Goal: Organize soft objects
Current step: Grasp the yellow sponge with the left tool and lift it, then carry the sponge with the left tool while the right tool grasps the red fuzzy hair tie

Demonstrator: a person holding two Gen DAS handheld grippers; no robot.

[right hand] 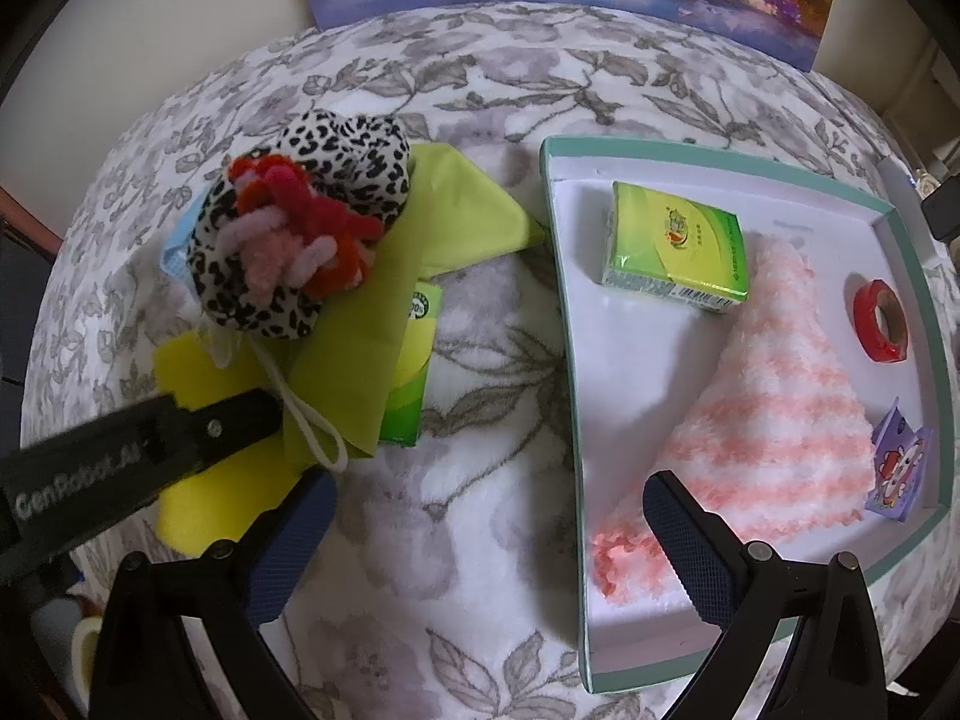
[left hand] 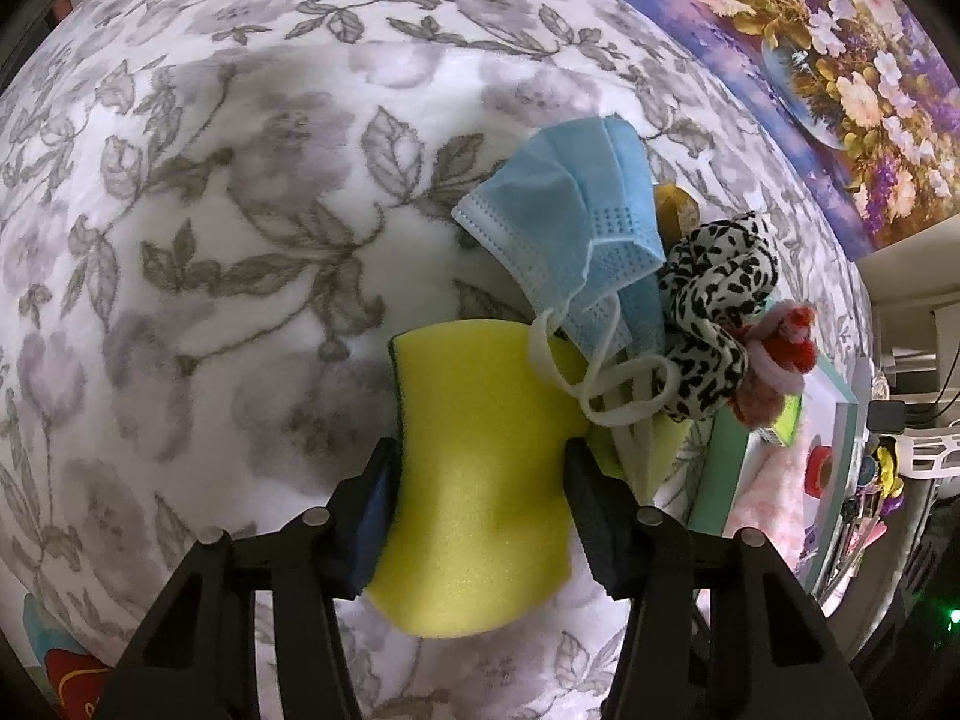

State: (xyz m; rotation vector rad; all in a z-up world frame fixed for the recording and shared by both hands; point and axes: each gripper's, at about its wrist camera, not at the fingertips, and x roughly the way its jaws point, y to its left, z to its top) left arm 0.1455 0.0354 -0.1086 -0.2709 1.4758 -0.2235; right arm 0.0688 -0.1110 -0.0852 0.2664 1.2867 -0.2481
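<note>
On a plush white blanket printed with grey flowers, a yellow foam sponge is gripped at its narrow waist by the half-closed left gripper. Just beyond it, a crumpled blue face mask, a leopard-print fabric scrunchie and red-pink fuzzy yarn are piled. The right gripper is held wide apart and empty above the edge of a teal-rimmed white tray, where a pink-striped fluffy cloth lies.

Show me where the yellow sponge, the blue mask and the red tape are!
yellow sponge (left hand: 474, 480): left wrist view, middle of its top face.
blue mask (left hand: 564, 210): left wrist view, middle of the folded cloth.
red tape (right hand: 880, 319): right wrist view, the roll's rim.
</note>
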